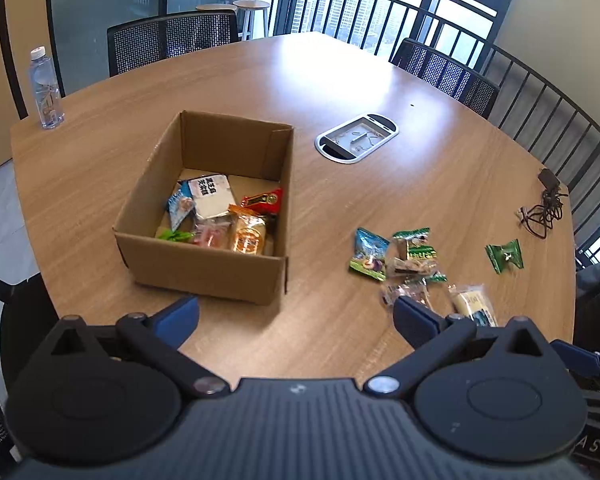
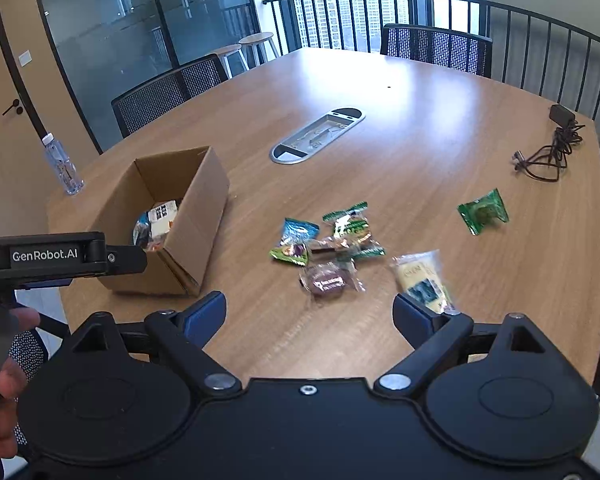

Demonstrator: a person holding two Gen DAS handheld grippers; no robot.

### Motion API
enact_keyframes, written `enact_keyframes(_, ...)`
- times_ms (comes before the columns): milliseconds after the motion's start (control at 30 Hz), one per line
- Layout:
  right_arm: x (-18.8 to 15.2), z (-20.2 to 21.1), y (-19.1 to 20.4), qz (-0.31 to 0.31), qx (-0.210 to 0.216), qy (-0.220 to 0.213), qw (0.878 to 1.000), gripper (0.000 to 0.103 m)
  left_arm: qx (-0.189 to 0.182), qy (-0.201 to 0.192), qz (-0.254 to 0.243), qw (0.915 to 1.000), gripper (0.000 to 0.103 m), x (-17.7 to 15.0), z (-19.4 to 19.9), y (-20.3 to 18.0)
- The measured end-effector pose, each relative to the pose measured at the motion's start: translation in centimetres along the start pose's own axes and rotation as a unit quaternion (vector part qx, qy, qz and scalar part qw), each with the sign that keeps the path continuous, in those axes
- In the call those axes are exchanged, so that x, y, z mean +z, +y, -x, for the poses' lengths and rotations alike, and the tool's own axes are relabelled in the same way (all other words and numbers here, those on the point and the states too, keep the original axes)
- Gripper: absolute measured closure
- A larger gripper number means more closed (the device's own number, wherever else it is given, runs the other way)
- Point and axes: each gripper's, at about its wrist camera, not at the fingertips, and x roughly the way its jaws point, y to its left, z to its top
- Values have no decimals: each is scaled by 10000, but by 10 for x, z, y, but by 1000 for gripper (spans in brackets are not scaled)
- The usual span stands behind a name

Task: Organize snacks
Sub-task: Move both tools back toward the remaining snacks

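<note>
Grippers hang above the near edge of the wooden table (image 1: 380, 92), both tilted downward toward its top. The left gripper (image 1: 296, 318) has its blue-padded jaws spread wide with nothing between them; it sits just in front of the cardboard box (image 1: 204, 268), near the box's front right corner. The right gripper (image 2: 309, 314) is likewise wide open and empty, its jaws bracketing bare wood to the right of the box. In the right wrist view the left gripper's black body crosses in from the left edge, overlapping the box's near left corner, and part of a hand (image 2: 2, 392) curls around a grip below it (only fingers show).

The box stands open and already holds several packets, among them a white one (image 1: 212, 196), a red one (image 1: 264, 200) and an orange one (image 1: 247, 236).

To the right of the box, loose on the table, lies a cluster of snacks: a blue-and-green packet (image 2: 296, 242), a green-and-white wrapper (image 2: 350, 222), a clear-wrapped brown cake (image 2: 330, 278) and a yellowish packet (image 2: 422, 280) just beyond the right gripper's right-hand finger. A green packet (image 2: 483, 212) lies apart, farther right of the box.

Beyond the box are a metal cable hatch (image 1: 356, 137), a water bottle (image 1: 46, 88) at the far left and a coiled cable (image 2: 552, 148) at the far right.
</note>
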Motion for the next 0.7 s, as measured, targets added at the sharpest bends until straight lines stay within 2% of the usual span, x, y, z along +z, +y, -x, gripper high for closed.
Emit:
enact_keyframes(200,-11,15,-22,139,-162,-51,9998,12,35,-94,74,9999,0,-17,12,-22)
enact_keyframes(400,-20,28,-48,70,-188,-116,9997,6,144,-30,32,9999,0,-31,20,-46)
enact_keyframes(700,-26,34,-69,-130,-191,-102,9997,5,6,33,-142,9999,0,-35,24,-69)
